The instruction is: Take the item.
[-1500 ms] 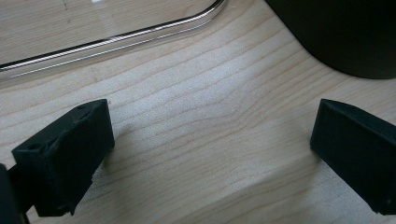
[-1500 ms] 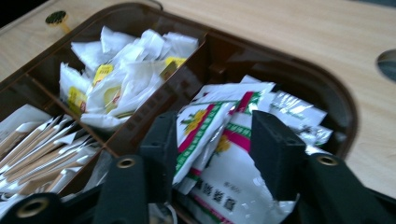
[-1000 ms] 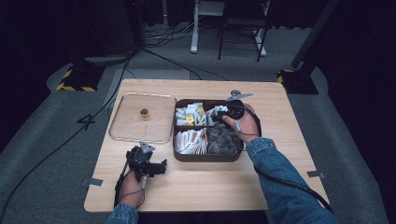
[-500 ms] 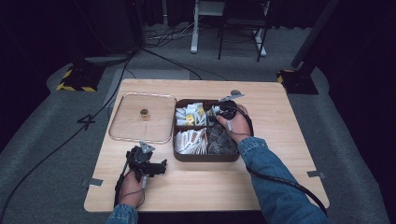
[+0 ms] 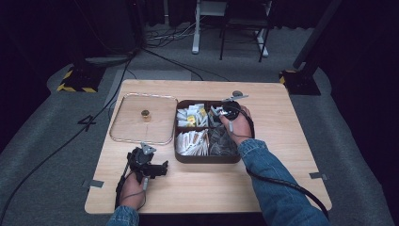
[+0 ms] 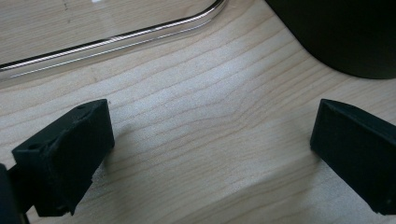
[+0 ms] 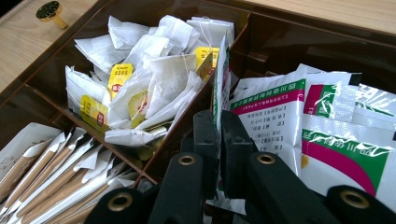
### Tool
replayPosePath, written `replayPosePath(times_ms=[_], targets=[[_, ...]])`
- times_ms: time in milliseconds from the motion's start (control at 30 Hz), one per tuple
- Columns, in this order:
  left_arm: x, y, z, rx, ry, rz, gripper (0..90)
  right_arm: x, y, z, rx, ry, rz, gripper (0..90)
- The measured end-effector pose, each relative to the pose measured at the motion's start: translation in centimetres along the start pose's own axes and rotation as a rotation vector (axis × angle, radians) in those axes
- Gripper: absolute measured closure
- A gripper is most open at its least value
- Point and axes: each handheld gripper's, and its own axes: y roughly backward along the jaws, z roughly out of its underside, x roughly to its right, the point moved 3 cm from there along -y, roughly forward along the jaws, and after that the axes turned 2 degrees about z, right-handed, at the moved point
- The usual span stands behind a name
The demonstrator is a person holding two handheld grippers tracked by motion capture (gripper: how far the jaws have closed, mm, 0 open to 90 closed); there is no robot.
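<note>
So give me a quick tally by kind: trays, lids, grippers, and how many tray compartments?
Tray: 1
Lid: 1
Left gripper, right gripper: 2
Tray compartments: 4, all holding packets
Total: 4 items, not counting compartments

A dark brown divided box (image 5: 205,158) sits on the counter, its four compartments open. In the right gripper view, white tea bags with yellow tags (image 7: 140,88) fill one compartment, and long paper sachets (image 7: 51,177) lie in the one beside it. White packets with green and magenta bands (image 7: 322,126) fill another; one such packet (image 7: 220,88) stands on edge, pinched in the right gripper (image 7: 218,154)
</note>
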Motion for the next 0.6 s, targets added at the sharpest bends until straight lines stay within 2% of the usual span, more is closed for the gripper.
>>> replayPosePath(times_ms=[200, 400, 600], targets=[[0.0, 0.0, 0.0, 0.0, 0.0, 0.0, 0.0, 0.3, 1.0, -0.3, 0.042, -0.023, -0.022, 87.8], [0.0, 0.0, 0.0, -0.001, 0.0, -0.001, 0.0, 0.5, 2.0, -0.5, 0.079, -0.021, -0.04, 87.8], [0.0, 0.0, 0.0, 0.0, 0.0, -0.001, 0.0, 1.2, 3.5, -0.6, 0.149, -0.061, -0.1, 87.8]])
